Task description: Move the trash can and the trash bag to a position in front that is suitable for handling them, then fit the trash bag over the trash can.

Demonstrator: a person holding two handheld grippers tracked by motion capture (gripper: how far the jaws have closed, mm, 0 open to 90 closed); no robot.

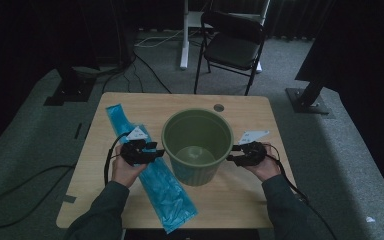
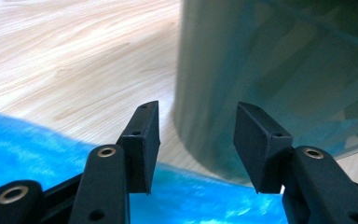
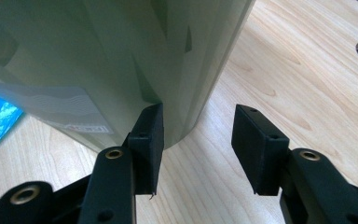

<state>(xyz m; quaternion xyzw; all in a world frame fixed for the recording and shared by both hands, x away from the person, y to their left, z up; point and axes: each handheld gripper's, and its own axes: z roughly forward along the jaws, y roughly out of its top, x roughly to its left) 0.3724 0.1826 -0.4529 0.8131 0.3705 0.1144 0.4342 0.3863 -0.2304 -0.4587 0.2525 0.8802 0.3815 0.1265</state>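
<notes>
A green bin (image 1: pixel 197 145) on the table (image 1: pixel 240 200) is flanked by the left gripper (image 1: pixel 161 151) and right gripper (image 1: pixel 231 157), jaws open and empty, beside a blue bag (image 1: pixel 155 180).

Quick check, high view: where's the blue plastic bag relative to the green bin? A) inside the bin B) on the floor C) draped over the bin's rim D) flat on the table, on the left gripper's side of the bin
D: the blue plastic bag lies flat on the table under the left gripper, beside the green bin, whose inside holds no blue.
</notes>
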